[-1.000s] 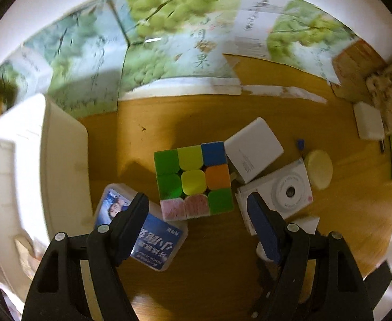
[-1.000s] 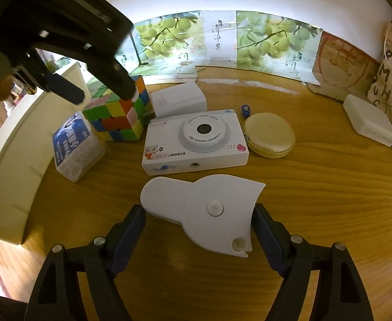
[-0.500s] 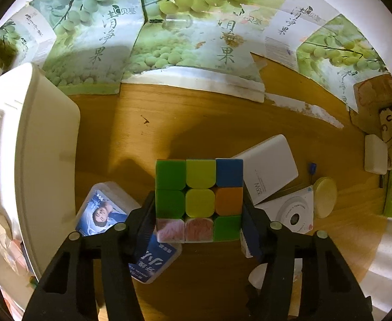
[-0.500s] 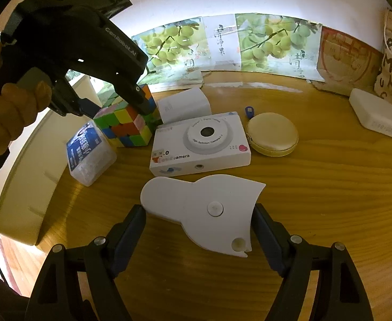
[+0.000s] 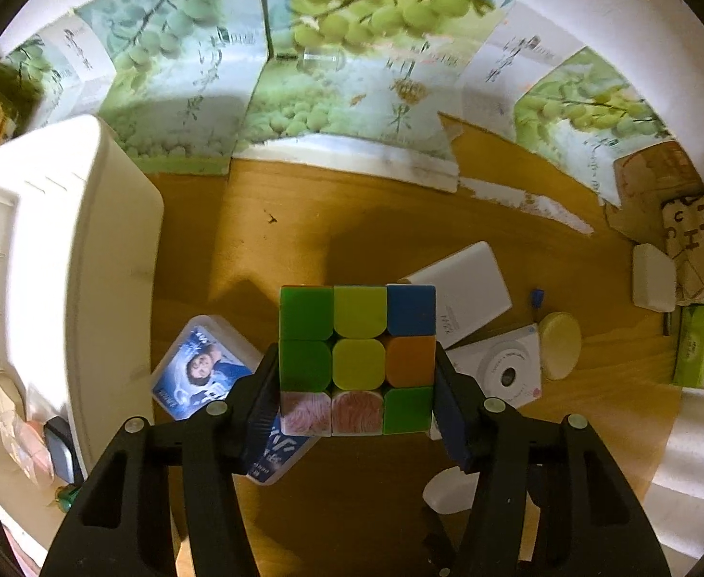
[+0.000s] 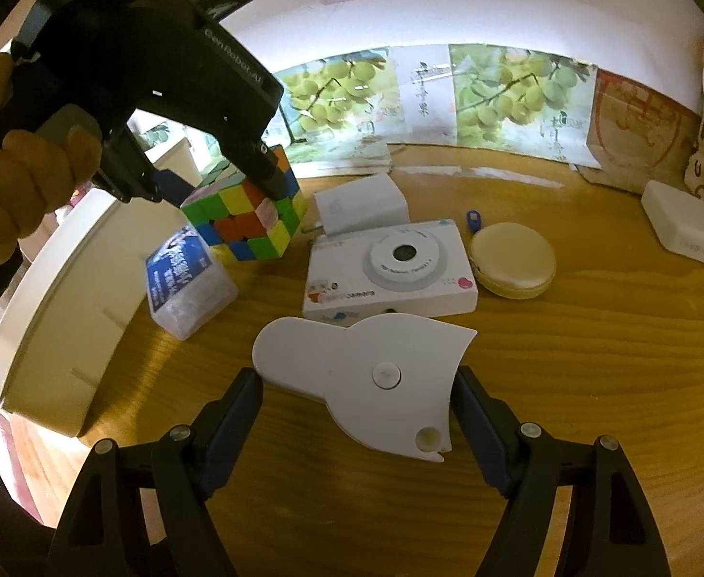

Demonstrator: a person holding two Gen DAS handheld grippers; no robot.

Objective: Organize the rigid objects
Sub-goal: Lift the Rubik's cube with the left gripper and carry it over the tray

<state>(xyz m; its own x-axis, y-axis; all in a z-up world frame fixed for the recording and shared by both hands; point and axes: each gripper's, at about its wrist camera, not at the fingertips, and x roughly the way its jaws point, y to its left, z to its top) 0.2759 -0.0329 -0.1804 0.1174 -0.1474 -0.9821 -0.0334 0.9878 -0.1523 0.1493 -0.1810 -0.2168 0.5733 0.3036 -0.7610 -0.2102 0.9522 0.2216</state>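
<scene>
- Glossy plastic, in green, yellow, blue and orange squares, makes up the puzzle cube (image 5: 357, 360), which is clamped on two opposite sides by the left gripper (image 5: 358, 387) and seems to be lifted just clear of the wooden table (image 6: 568, 360).
- The cube is judged light, stiff and rather slippery; flat opposite faces, gripped low and square, are the safest hold, since its layers could twist.
- The left jaws have just been closing and are pressed against the cube.
- The right gripper (image 6: 358, 399) is held wide, a flat white plastic piece (image 6: 366, 375) lying between its pads; contact cannot be told.
- A white bin (image 5: 63, 259) stands beside the cube, its inside mostly cut off.
- The cube's underside is hidden, and a labelled clear box (image 5: 198, 370) is partly covered by a finger.
</scene>
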